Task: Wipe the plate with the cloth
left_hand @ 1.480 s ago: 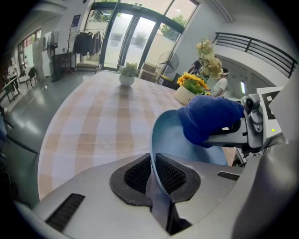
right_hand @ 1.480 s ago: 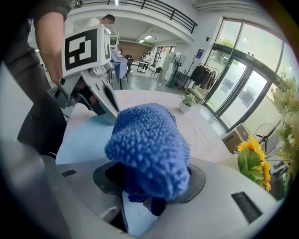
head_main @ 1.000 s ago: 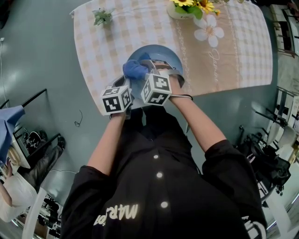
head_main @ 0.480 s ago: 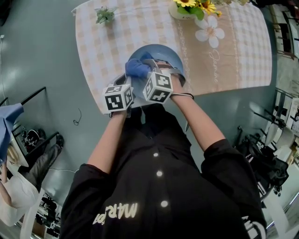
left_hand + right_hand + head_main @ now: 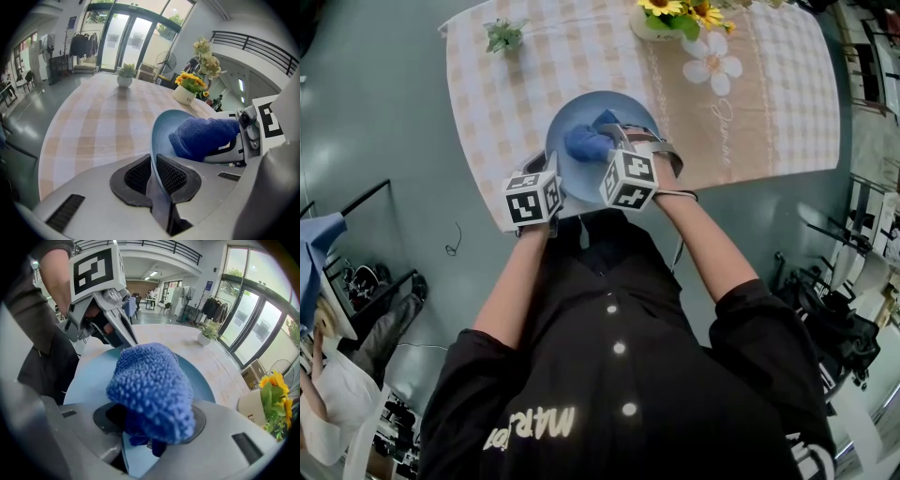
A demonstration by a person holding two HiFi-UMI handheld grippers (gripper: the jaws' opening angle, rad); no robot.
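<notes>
Over the table point(image 5: 769, 112), left tool point(image 5: 157, 177) pinches the tilted plate point(image 5: 161, 133); right tool point(image 5: 140, 430), angled down, clamps the cloth point(image 5: 150, 390).

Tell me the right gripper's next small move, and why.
Probably sweep the cloth sideways across the bare face of the plate, pressing lightly. The right gripper is shut on the cloth, which rests near the plate's middle, and the left gripper clamps the rim, holding the plate tilted.
</notes>
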